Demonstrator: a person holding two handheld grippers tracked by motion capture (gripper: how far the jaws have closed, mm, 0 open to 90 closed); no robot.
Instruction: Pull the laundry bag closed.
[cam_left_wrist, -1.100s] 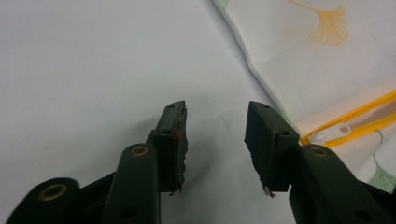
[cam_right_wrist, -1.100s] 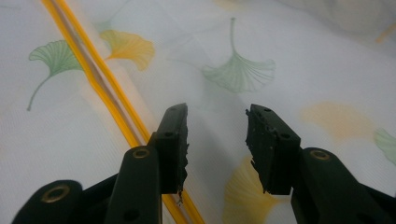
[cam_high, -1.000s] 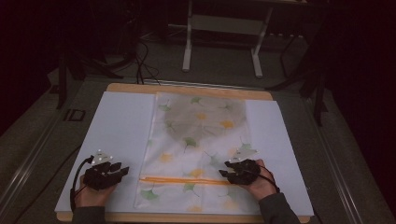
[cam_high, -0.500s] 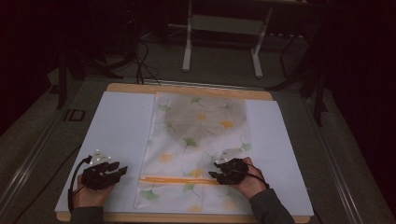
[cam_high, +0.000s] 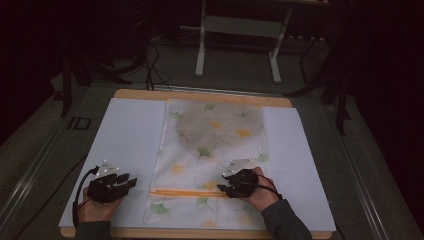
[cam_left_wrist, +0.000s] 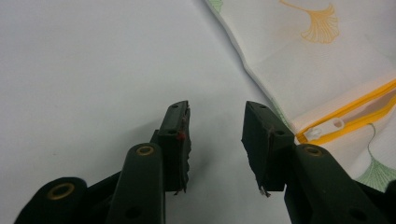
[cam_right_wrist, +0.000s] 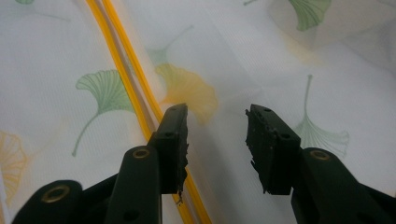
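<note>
A white mesh bag (cam_high: 215, 150) printed with green and yellow ginkgo leaves lies flat down the middle of the table. A yellow zipper (cam_high: 187, 192) crosses it near its front end. My left gripper (cam_high: 131, 182) rests on the white sheet just left of the bag, jaws open and empty. In the left gripper view the bag's edge (cam_left_wrist: 261, 74) and the white zipper pull (cam_left_wrist: 322, 130) lie to the right of my left gripper (cam_left_wrist: 215, 135). My right gripper (cam_high: 221, 190) sits open over the bag, beside the zipper's right part. In the right gripper view the zipper (cam_right_wrist: 126, 79) runs past the left jaw of my right gripper (cam_right_wrist: 216, 135).
A white sheet (cam_high: 127, 135) covers a wooden board (cam_high: 200, 95) that forms the tabletop. Beyond the board's far edge stand a white metal frame (cam_high: 237, 45) and dark cables (cam_high: 155, 60) on a dim floor.
My right gripper has slid left across the bag along the zipper line. The left gripper has stayed put.
</note>
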